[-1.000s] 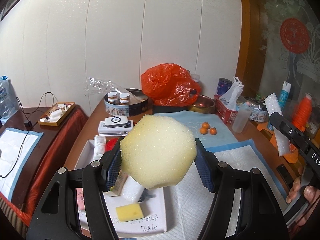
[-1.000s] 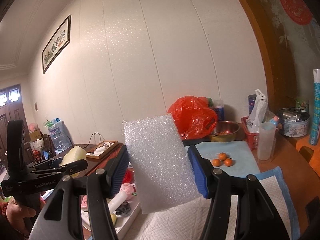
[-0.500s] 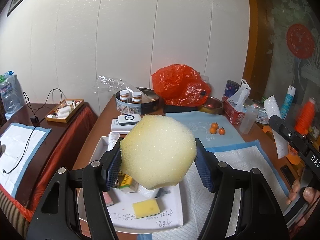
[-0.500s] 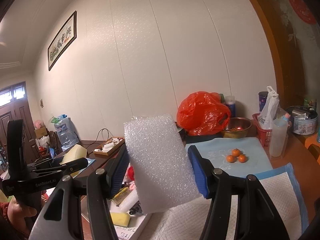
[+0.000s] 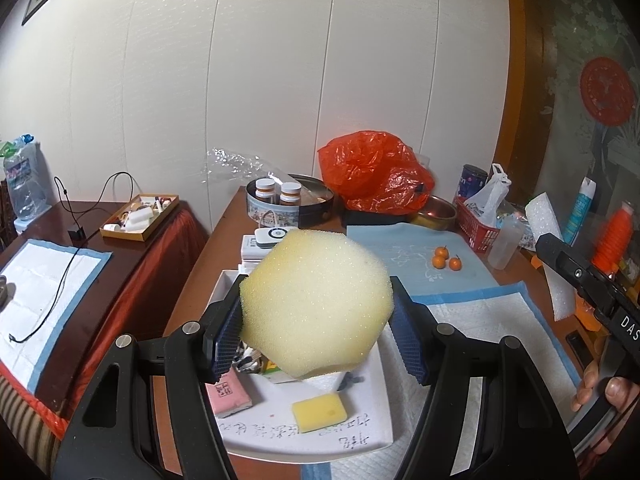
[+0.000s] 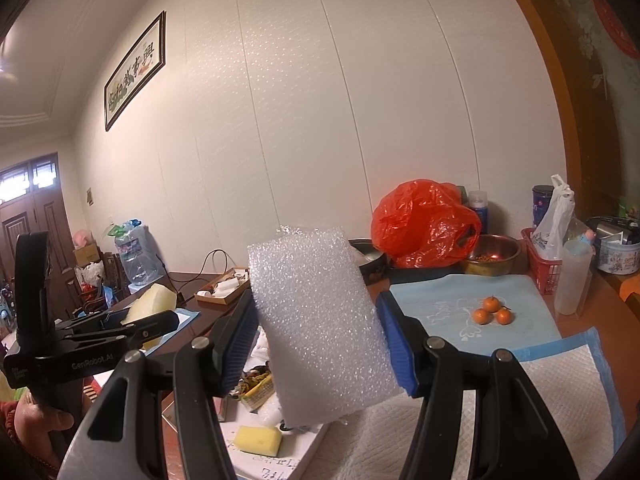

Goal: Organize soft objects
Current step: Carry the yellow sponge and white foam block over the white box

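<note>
left tongs: the left gripper (image 5: 316, 332) is clamped on a pale yellow sponge (image 5: 316, 304), blue pads pressed into both its sides, held in the air
right tongs: the right gripper (image 6: 320, 344) is clamped on a white foam sheet (image 6: 320, 328), which stands upright between the pads and leans a little
just below the left tongs: a white tray (image 5: 360, 420) with writing on its near edge; on it a small yellow sponge (image 5: 319, 413) and a pink packet (image 5: 228, 390), apart from each other
under the right tongs: a white quilted pad (image 6: 560, 392) on the table
beyond both tongs: a light blue mat (image 5: 404, 256) bearing three small oranges (image 5: 444, 260), bunched together
farther back: a red plastic bag (image 5: 372, 178) against the wall, a metal bowl (image 6: 490, 254) just beside it
</note>
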Demonstrator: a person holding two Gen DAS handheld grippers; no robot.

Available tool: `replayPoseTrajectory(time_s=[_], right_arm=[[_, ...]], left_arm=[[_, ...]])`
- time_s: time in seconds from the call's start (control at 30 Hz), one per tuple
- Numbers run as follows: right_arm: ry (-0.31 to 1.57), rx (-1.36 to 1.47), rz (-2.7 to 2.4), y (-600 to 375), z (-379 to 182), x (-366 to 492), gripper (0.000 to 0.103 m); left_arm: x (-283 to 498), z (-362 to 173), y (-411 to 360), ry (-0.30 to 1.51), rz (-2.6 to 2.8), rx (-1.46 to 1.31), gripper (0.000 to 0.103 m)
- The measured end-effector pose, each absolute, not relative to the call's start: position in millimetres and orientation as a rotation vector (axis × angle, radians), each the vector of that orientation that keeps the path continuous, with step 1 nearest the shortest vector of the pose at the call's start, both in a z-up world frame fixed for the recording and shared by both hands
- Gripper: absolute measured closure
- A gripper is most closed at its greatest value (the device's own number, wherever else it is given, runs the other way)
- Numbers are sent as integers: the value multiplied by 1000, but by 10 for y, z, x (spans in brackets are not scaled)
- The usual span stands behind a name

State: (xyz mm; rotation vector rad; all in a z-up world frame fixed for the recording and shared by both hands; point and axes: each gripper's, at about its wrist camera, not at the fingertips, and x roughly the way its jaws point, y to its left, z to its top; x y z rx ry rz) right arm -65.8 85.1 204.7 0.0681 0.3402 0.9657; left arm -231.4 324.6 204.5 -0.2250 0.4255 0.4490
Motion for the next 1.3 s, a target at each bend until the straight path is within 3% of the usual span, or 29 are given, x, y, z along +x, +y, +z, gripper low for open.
replayPoseTrajectory(time_s=[1.3], right_arm=[[400, 24, 1028, 1656, 1908, -814, 43]], left_arm=[[-2452, 1782, 4007, 463, 470, -286, 36]])
